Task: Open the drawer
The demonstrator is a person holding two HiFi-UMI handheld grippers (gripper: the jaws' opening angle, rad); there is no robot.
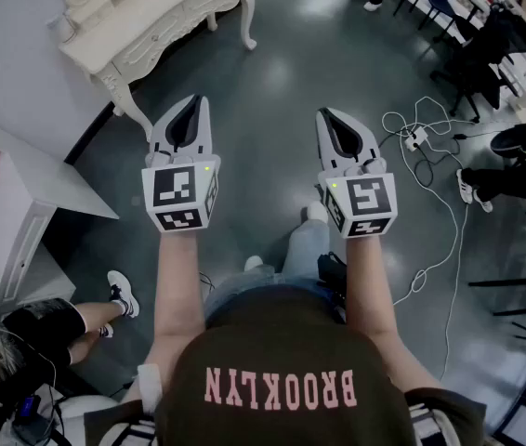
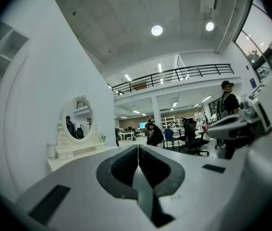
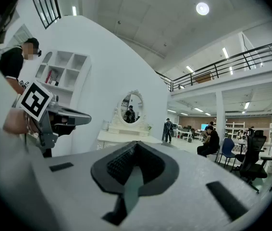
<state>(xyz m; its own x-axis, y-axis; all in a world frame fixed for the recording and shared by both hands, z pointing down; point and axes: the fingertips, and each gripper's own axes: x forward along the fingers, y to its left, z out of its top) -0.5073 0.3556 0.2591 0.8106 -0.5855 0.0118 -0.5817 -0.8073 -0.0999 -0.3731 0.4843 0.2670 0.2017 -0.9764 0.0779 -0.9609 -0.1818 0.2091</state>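
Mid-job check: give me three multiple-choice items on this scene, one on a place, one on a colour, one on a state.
1. Where is the dresser in the head view?
A. upper left
B. lower right
C. centre

2. What colour is the floor?
A. white
B. dark grey
C. red

3. How is the left claw?
A. wide open
B. shut on a handle
C. shut, empty

Answers:
1 A: it stands at the top left corner, ahead of the left claw.
2 B: the glossy surface under both claws is dark grey.
3 C: its jaws meet with nothing between them.
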